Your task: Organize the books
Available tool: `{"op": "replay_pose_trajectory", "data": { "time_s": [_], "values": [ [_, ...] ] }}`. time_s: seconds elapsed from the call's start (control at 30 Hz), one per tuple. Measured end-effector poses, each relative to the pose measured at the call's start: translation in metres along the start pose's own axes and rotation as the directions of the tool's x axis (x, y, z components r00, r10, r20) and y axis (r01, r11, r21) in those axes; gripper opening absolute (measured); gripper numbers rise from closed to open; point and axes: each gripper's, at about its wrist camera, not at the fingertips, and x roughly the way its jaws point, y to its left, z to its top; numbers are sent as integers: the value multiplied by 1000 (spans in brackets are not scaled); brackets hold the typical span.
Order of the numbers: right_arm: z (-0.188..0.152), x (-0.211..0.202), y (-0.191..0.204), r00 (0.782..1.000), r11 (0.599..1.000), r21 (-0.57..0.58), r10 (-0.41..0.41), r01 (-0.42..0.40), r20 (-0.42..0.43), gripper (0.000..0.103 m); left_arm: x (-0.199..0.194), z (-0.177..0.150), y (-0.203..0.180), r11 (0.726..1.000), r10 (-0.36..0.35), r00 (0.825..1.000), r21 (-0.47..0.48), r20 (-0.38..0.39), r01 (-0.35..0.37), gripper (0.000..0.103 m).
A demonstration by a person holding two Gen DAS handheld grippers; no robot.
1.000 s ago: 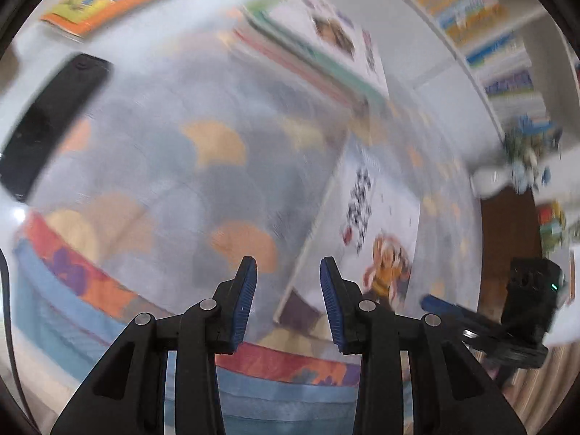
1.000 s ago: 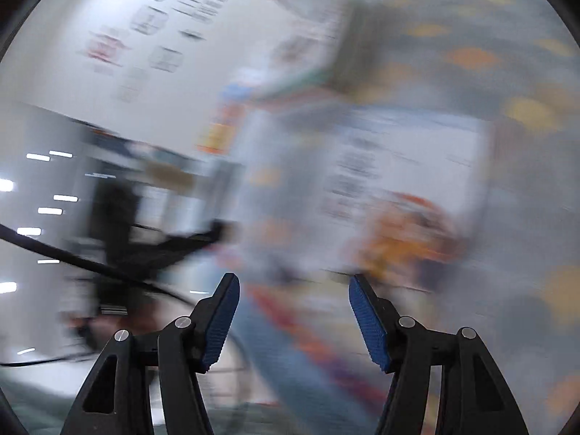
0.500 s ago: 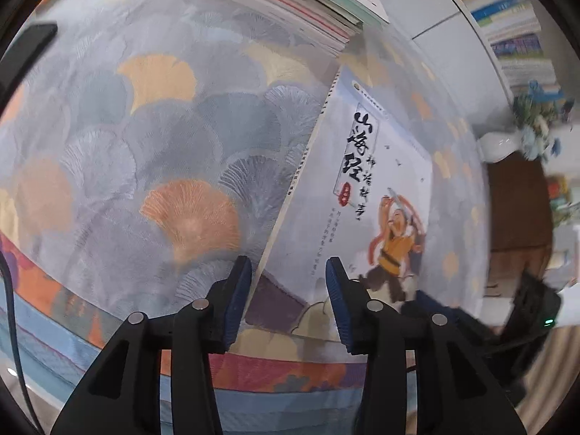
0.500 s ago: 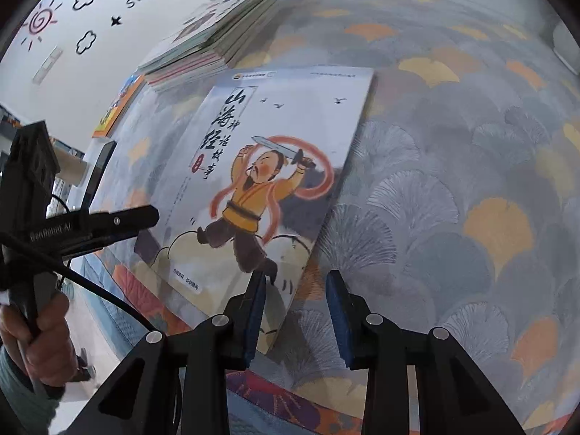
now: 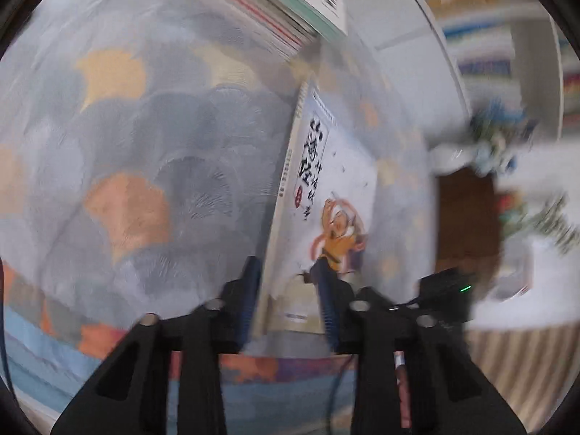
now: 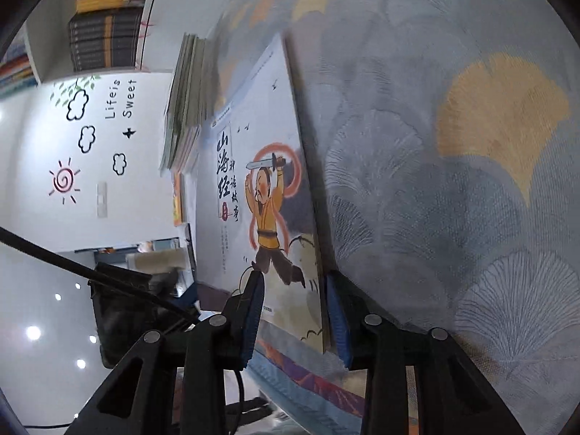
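Now both grippers sit at the near edge of a thin picture book (image 6: 268, 188) whose cover shows a running figure in a yellow tunic swinging a sword, with a column of black brush lettering beside him. The book is tipped up off the rug (image 6: 471, 181), a grey carpet patterned with fan-shaped leaves in orange and yellow, and stands at a steep slant rather than lying flat.

In the right wrist view, the right gripper (image 6: 295, 320) has its blue pads narrowed around the book's lower corner; the jaws stand close together with the cover edge between them, closed on the book. In the left wrist view, which is blurred, the left gripper (image 5: 288, 301) has the same book (image 5: 326, 210) between its blue pads at the bottom edge. Its jaws have just been closing, but a gap shows on the cover side, and I cannot tell whether the pads press on it.

Beyond the book, a stack of books (image 6: 185, 108) lies on the rug near its far edge; in the left view the same stack (image 5: 286, 11) appears at the top. Behind it is a white wall (image 6: 108, 188) with cloud and sun drawings, and shelves (image 6: 105, 18) packed with more books.
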Motion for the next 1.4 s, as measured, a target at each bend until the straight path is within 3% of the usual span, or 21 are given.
{"op": "replay_pose_trajectory", "data": {
  "time_s": [0.07,0.2,0.27,0.33,0.5,0.57,0.63,0.7,0.83,0.9,1.0,1.07,1.2,1.3,1.4],
  "values": [
    [0,1,1,1000,1000,-2,-4,4,0,33,17,4,-10,1000,-2,1000,15,-27,2,19],
    [1,-6,-1,1000,1000,19,-1,2,-12,34,27,11,-18,996,-89,995,-10,-43,89,15],
    [2,-11,-4,1000,998,55,4,-3,-29,39,20,17,-15,983,-177,983,-54,-49,174,15],
    [1,-22,-9,1000,997,77,27,-26,-14,57,20,23,-15,965,-251,966,-99,-69,244,15],
    [1,-27,-17,997,994,87,71,-72,14,58,28,31,-11,923,-357,928,-193,-109,333,14],
    [6,-21,-17,991,985,110,132,-133,23,58,32,33,-6,894,-410,904,-247,-120,373,13],
    [12,-17,-15,987,981,113,157,-160,31,59,37,33,-5,879,-433,893,-274,-123,389,13],
    [18,-17,-9,985,982,94,161,-167,59,55,35,36,-8,895,-410,903,-248,-132,370,13],
    [21,-21,16,992,997,-8,81,-81,95,30,23,46,-27,967,-251,957,-67,-147,244,13],
    [18,-21,34,994,995,-95,1,9,108,30,17,47,-39,978,-204,968,22,-144,209,13],
    [6,-21,68,986,960,-241,-112,140,127,30,-2,52,-59,961,-237,963,113,-130,252,15],
    [0,-23,85,980,941,-291,-134,173,146,30,-10,56,-73,950,-225,966,193,-129,247,15],
    [-7,-34,113,965,912,-343,-159,225,210,30,-24,70,-88,928,-251,960,252,-123,274,18],
    [-3,-40,139,954,890,-385,-149,244,259,31,-46,92,-86,914,-299,951,263,-81,310,18],
    [13,-31,170,951,866,-437,-126,244,282,32,-70,123,-70,914,-311,950,271,-7,301,18]
  ]
}}
